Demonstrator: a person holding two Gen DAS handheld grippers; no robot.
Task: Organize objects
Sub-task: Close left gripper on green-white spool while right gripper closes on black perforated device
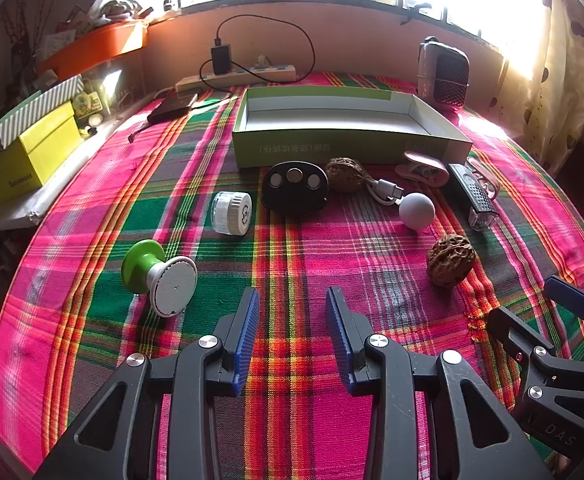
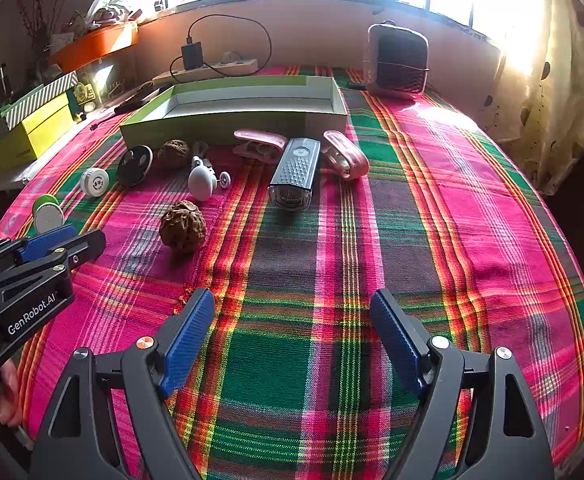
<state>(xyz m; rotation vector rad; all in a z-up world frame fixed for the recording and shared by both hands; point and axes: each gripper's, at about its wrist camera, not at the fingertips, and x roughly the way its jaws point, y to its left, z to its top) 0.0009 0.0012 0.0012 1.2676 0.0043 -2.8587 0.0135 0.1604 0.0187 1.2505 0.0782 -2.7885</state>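
While both the left gripper (image 1: 292,296) and right gripper (image 2: 292,300) hover spread and empty, nothing yet in the green-walled white-lined cardboard box (image 1: 348,142) by the plaid table's far edge.

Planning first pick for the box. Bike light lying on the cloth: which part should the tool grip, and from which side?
Grip the bike light across its long black body, mid-length, coming from above with the right tool, which is open and nearest. It lies flat, clear lens end toward the camera; the long sides look straight and parallel. A pink clip sits close to its right side, so clearance there is tight.
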